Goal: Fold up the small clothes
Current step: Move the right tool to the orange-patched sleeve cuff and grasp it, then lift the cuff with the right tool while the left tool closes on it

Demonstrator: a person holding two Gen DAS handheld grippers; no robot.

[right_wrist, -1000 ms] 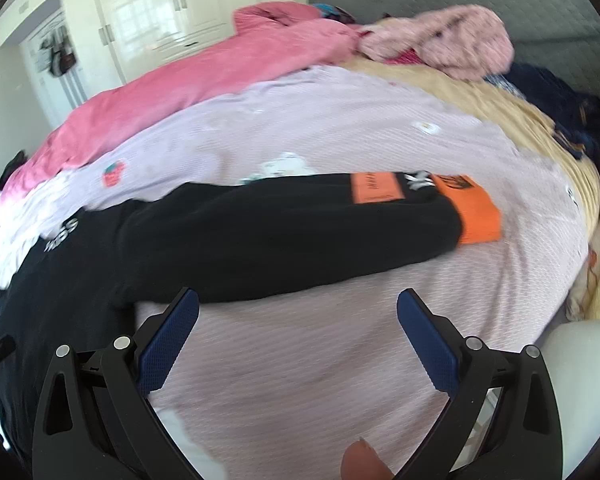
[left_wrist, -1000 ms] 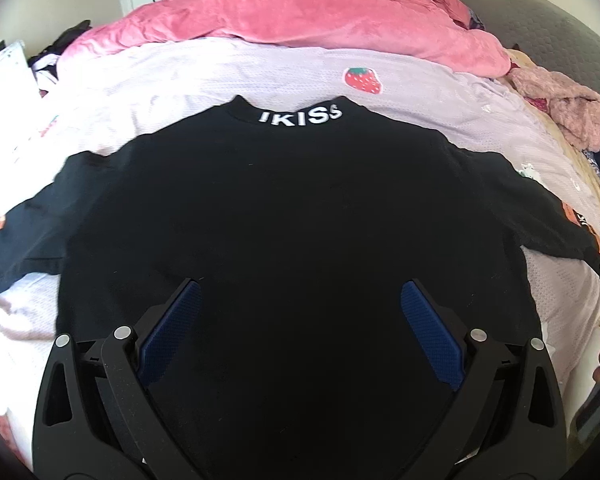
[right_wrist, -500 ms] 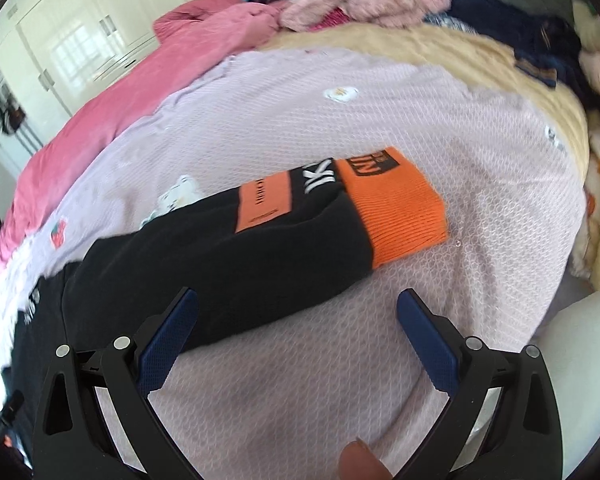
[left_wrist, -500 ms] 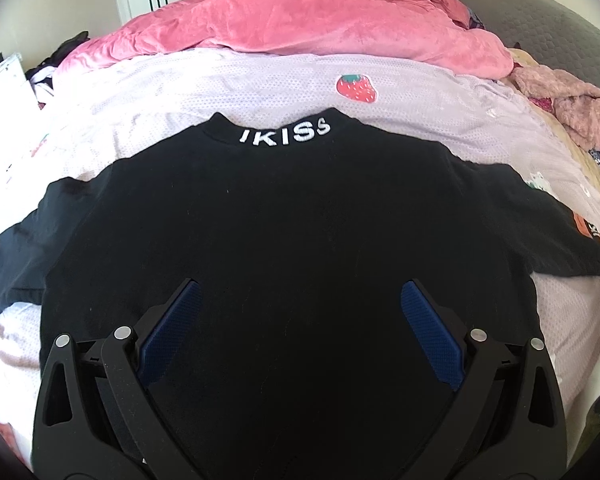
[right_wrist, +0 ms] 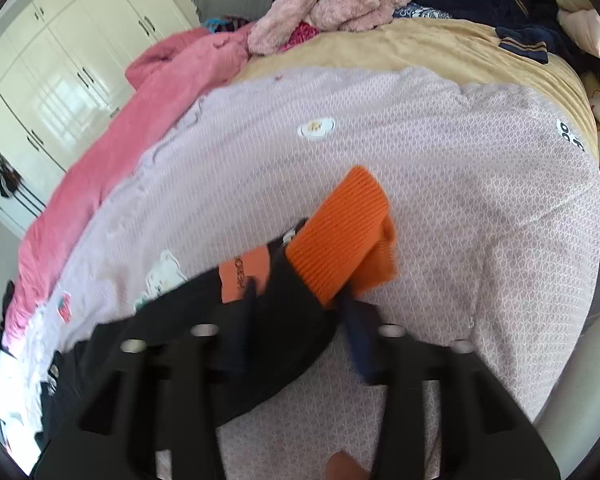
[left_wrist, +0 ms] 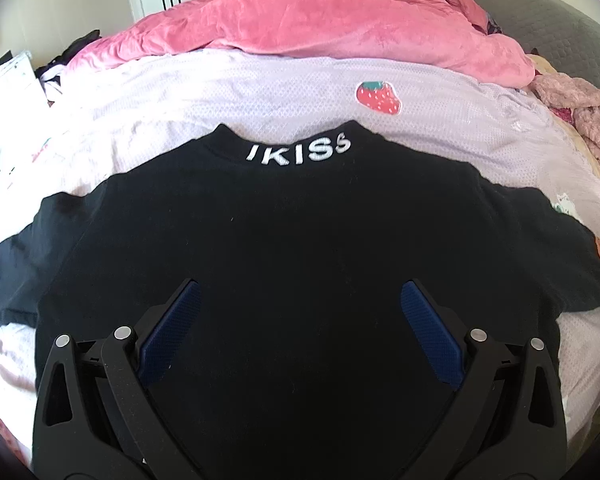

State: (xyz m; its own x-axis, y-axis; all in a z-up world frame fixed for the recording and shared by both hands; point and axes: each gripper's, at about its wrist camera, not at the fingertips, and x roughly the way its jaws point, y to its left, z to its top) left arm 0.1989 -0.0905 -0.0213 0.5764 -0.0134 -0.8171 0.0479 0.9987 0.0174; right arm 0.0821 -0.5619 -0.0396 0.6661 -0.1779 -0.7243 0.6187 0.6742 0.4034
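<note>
Right gripper (right_wrist: pixel 300 300): jaws closing, blurred, with the sleeve (right_wrist: pixel 268 320) between them at the join of black fabric and orange cuff (right_wrist: pixel 342 236). The cuff has lifted and creased on one side. Whether the pads already press on the cloth cannot be told for certain, though they stand close on either side of it.

Left gripper (left_wrist: pixel 300 328): jaws wide open, nothing between them, poised over the lower back of the black top (left_wrist: pixel 292 240).

The top lies spread flat, back upward, on the lilac sheet (left_wrist: pixel 260 92), with white lettering at the collar (left_wrist: pixel 298 152) on the far side. Both sleeves are spread out sideways. A pink duvet (left_wrist: pixel 320 28) lies beyond it, well apart.

Assessment: the garment is light, soft and limp. It will sag and bunch, not hold its shape. The ribbed cuff is thicker and gives the firmer hold. For the body, the hem or side seam is judged best, not the flat middle.
</note>
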